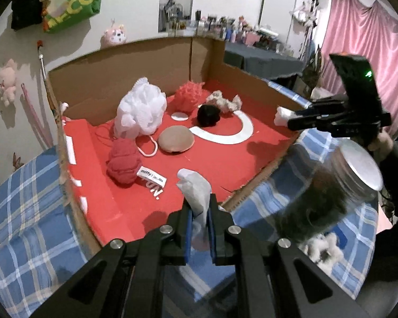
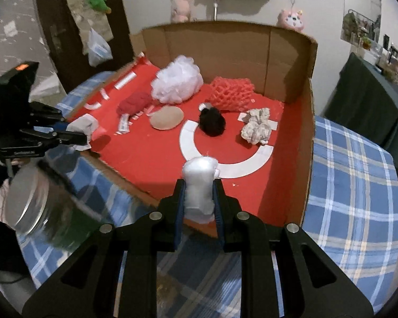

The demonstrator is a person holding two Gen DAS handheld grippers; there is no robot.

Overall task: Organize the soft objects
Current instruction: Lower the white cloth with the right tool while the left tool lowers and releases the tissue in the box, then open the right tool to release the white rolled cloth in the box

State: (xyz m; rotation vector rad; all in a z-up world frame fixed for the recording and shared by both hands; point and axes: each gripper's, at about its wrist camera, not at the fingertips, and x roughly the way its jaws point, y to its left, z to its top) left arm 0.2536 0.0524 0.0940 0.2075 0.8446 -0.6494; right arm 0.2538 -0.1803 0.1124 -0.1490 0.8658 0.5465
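My left gripper [image 1: 199, 212] is shut on a pale grey soft cloth piece [image 1: 195, 188], held over the front edge of the red-lined cardboard box [image 1: 225, 159]. My right gripper [image 2: 199, 193] is shut on a white soft wad [image 2: 200, 180], over the box's near edge [image 2: 309, 122]. Each gripper shows in the other's view, the right one [image 1: 289, 119] and the left one [image 2: 85, 135]. Inside the box lie a white bath pouf [image 1: 140, 108], a coral mesh puff [image 1: 187, 95], a black pom [image 1: 208, 115], a beige sponge pad [image 1: 176, 139], a red cloth [image 1: 123, 163] and a crumpled pale cloth [image 1: 225, 102].
A glass jar with a metal lid [image 1: 331, 185] lies tilted on the blue plaid cover [image 1: 26, 212] between the grippers, with a white fluffy thing [image 1: 323, 249] beside it. The box's cardboard walls stand high at the back. A dark table [image 2: 363, 106] is to the right.
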